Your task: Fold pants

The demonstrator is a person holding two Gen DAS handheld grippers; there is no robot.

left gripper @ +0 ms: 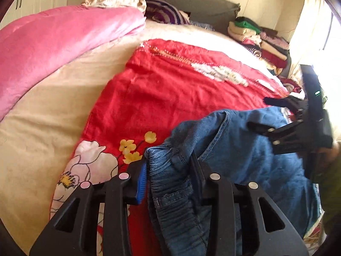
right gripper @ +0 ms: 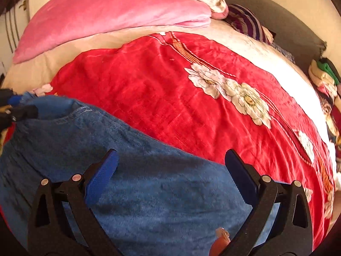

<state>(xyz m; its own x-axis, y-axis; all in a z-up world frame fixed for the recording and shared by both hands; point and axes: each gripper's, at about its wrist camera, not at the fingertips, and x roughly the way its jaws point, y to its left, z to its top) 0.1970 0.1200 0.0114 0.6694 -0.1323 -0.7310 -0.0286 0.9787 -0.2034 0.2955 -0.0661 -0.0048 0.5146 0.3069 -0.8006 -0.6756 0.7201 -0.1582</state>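
Observation:
Blue denim pants (left gripper: 234, 149) lie bunched on a red flowered blanket (left gripper: 162, 89) on the bed. My left gripper (left gripper: 168, 166) is shut on the pants' elastic waistband, which stands up between its fingers. In the right wrist view the pants (right gripper: 149, 196) fill the lower left. My right gripper (right gripper: 170, 162) is open, its fingers spread wide just above the denim, holding nothing. The right gripper also shows at the right of the left wrist view (left gripper: 257, 115), over the far side of the pants. The left gripper shows at the left edge of the right wrist view (right gripper: 19, 106).
A pink quilt (left gripper: 59, 42) is folded at the bed's far left on a beige cover (left gripper: 42, 117). Pillows (left gripper: 166, 10) lie by the grey headboard. A pile of folded clothes (left gripper: 262, 40) sits at the far right by a bright window.

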